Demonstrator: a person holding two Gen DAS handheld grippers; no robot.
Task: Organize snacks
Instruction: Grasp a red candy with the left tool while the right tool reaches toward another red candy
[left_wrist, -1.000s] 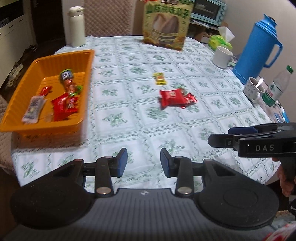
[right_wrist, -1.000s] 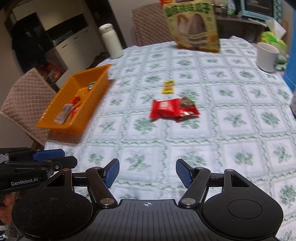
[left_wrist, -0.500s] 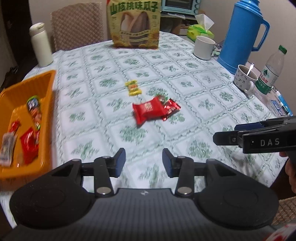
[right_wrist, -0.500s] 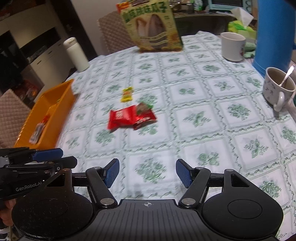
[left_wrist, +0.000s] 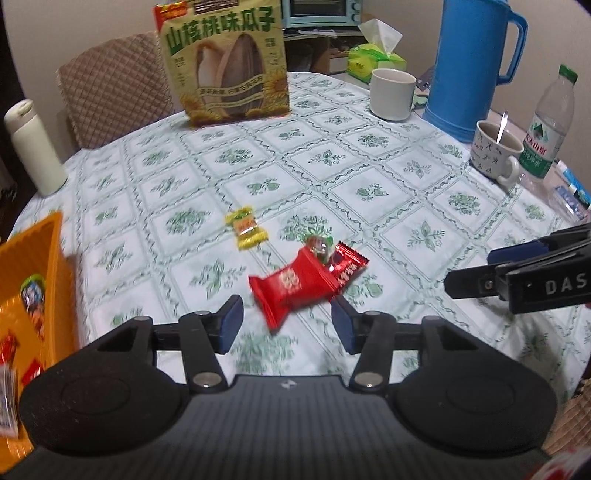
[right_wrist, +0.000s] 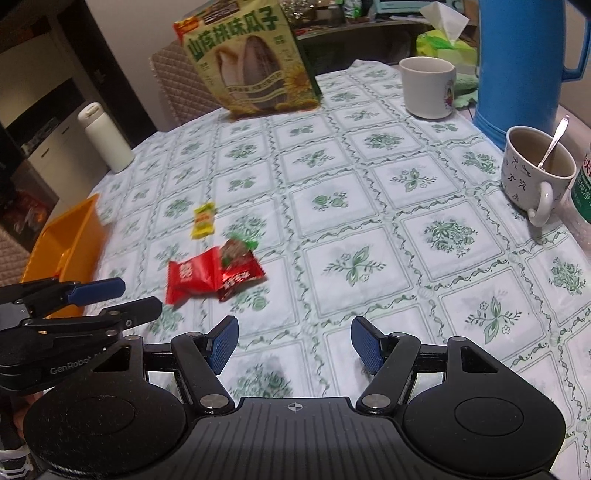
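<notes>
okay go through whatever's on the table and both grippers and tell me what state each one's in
Left hand-held gripper: jaws opening, nothing gripped.
Right hand-held gripper: open, empty.
Red snack packet: lying flat, overlapping a darker red packet.
Yellow candy: loose on the tablecloth.
Orange basket: holding several snacks.
Patterned mug: upright, spoon inside.
Seed bag: standing upright.
</notes>
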